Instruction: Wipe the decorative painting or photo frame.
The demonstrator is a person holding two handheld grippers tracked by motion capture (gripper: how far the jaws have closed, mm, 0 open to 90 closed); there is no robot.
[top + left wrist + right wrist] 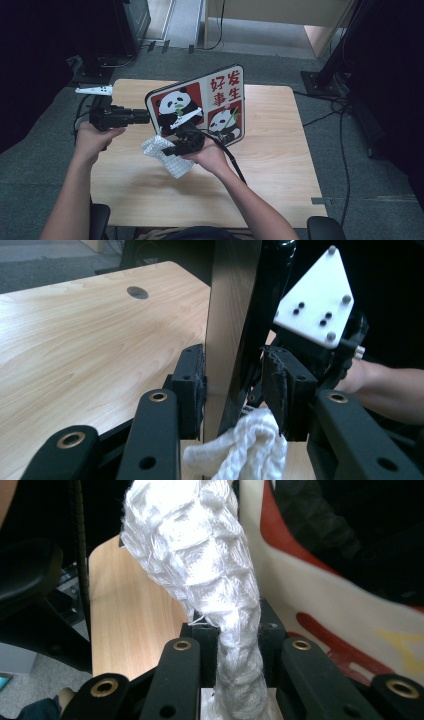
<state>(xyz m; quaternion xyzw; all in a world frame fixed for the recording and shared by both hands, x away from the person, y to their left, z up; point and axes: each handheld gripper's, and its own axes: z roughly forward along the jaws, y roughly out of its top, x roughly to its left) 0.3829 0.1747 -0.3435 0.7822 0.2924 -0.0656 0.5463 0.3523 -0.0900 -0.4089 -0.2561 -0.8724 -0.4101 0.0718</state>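
Right hand-held gripper [172, 148] clenched on white cloth [165, 155], bunched against panda board's [200, 105] face above the counter [280, 150]. Farther left, left hand-held gripper [146, 116] straddles the upright board's left edge; whether its pads press, cannot tell.

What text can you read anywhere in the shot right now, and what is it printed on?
"好发" on the panda board, top row of red characters at its upper right.
"事生" on the same board, second row just below.
The right tool's view shows red and yellow print on the board, too close and cropped to read.
No lettering can be read on the white cloth or the table.
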